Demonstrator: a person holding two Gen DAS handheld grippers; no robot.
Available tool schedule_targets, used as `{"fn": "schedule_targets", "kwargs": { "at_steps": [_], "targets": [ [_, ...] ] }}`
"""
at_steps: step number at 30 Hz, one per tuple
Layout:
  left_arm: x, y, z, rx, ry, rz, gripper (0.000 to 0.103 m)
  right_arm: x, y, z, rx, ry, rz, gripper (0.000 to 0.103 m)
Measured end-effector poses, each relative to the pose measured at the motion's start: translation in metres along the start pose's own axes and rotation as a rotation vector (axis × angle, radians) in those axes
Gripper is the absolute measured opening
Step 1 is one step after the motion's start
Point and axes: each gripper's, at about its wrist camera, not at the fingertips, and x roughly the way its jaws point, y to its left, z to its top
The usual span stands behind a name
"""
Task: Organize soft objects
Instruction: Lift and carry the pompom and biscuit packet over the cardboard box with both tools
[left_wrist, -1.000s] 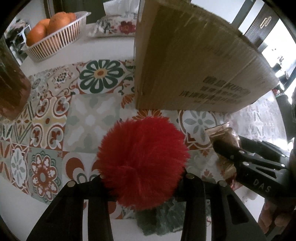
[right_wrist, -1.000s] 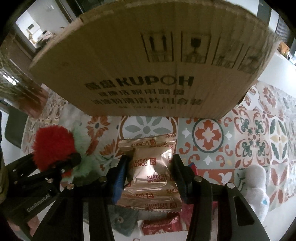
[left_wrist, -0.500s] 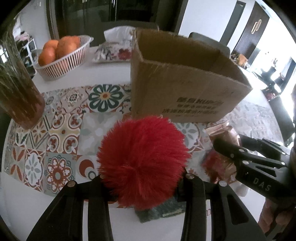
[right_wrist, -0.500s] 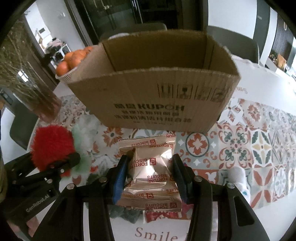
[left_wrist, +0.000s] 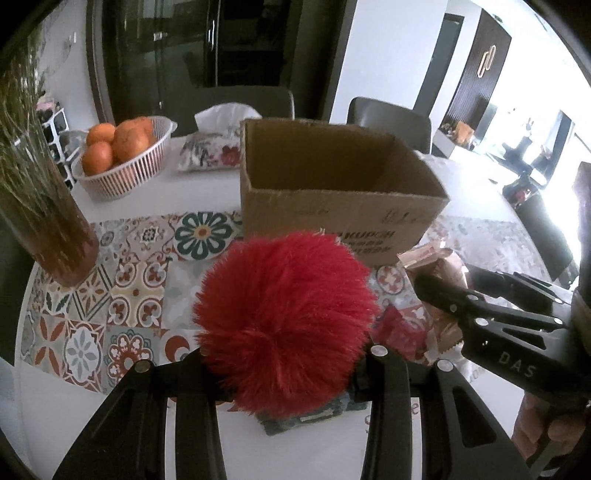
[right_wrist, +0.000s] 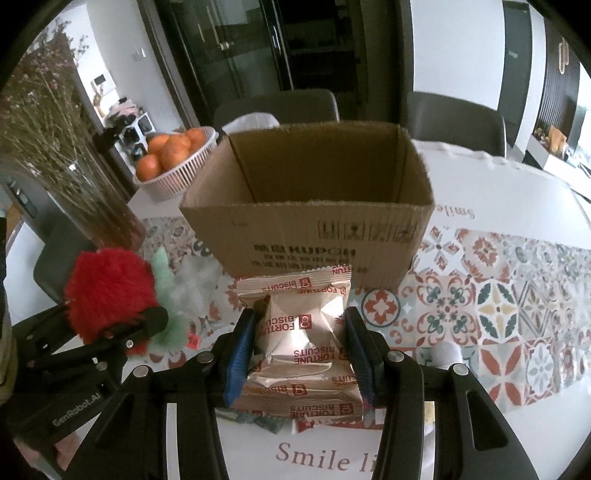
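My left gripper (left_wrist: 286, 363) is shut on a fluffy red pom-pom (left_wrist: 284, 317), held above the table in front of an open, empty-looking cardboard box (left_wrist: 332, 192). My right gripper (right_wrist: 301, 343) is shut on a shiny Fortune Biscuits packet (right_wrist: 301, 343), also held up in front of the box (right_wrist: 314, 206). The pom-pom (right_wrist: 107, 291) and left gripper show at the left of the right wrist view. The packet (left_wrist: 443, 280) and right gripper show at the right of the left wrist view.
A patterned runner (left_wrist: 122, 295) covers the white table. A basket of oranges (left_wrist: 122, 155), a tissue pouch (left_wrist: 214, 147) and a vase of dried stems (left_wrist: 48, 221) stand at the back left. A green fluffy item (right_wrist: 166, 291), a red wrapper (left_wrist: 399, 332) and a white soft item (right_wrist: 447, 350) lie below.
Both grippers have risen with their loads; the box's open top now shows from above instead of only its front wall.
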Motion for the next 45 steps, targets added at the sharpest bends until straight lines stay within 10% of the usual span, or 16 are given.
{"fn": "schedule_targets", "kwargs": {
  "at_steps": [45],
  "targets": [
    [-0.067, -0.04, 0.082, 0.115, -0.261, 0.003, 0.04, -0.074, -0.011, 0.073, -0.001, -0.254, 0.016, 0.049]
  ]
}}
